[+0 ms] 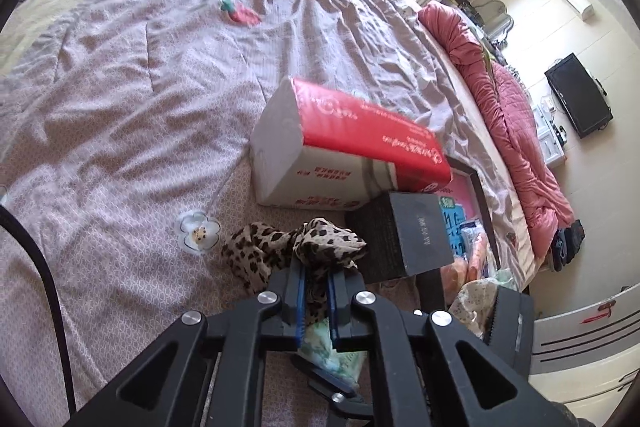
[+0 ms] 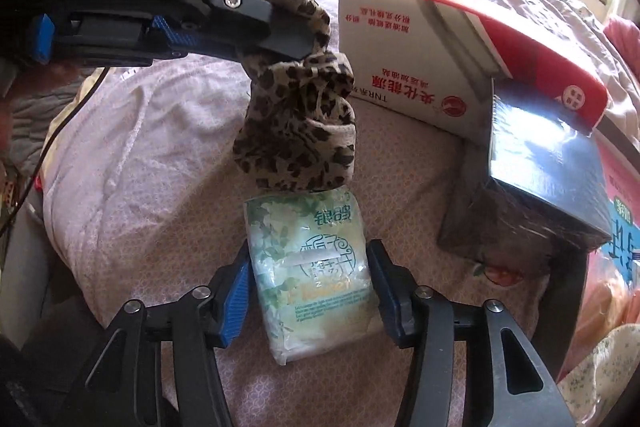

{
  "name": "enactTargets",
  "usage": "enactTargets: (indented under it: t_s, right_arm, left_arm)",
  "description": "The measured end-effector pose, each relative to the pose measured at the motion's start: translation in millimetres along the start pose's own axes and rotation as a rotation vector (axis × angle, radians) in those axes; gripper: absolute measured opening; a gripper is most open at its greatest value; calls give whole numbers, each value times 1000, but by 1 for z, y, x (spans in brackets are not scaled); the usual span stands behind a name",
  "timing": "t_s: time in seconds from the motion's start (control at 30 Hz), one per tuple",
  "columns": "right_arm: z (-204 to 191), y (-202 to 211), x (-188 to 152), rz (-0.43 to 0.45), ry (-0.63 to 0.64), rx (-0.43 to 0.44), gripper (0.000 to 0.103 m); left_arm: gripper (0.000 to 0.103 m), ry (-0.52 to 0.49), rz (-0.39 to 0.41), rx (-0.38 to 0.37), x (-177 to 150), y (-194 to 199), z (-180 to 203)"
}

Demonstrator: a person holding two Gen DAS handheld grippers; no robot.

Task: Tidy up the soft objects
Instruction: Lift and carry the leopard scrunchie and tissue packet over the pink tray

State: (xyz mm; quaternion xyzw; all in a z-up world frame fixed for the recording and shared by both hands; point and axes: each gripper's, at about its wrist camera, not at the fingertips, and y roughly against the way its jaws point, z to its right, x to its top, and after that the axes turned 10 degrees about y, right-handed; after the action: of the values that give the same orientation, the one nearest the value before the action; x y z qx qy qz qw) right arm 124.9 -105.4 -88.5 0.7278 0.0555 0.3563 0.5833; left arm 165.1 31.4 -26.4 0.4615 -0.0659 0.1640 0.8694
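**Soft goods on the bed: sorting under way, neither piece placed yet**

While both tongs are loaded, nothing has reached a resting spot. Left gripper (image 2: 276,43): jaws nearly shut, pinching the leopard-print cloth (image 2: 298,131), which hangs bunched below its tips, clear of the bedspread (image 1: 120,107). Right gripper (image 2: 308,291): pads set against both sides of the green tissue pack (image 2: 316,279), directly beneath the hanging cloth. Beyond the tips: red-and-white carton (image 2: 420,59), dark box (image 2: 548,187). Remaining, by my estimate: deposit both items.
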Motion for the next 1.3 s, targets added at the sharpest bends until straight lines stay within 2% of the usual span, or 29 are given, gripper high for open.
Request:
enactTargets:
  t_s: [0.2, 0.57, 0.8, 1.3]
  right_arm:
    - [10, 43, 0, 93, -57, -9, 53]
    - [63, 114, -9, 193, -189, -126, 53]
    - [92, 150, -36, 228, -259, -178, 53]
    - [162, 213, -110, 292, -473, -292, 53]
  left_arm:
    - [8, -8, 63, -12, 5, 16, 18]
    - [8, -58, 140, -53, 10, 29, 84]
    - [8, -131, 116, -40, -3, 11, 132]
    - [8, -254, 70, -40, -34, -20, 206]
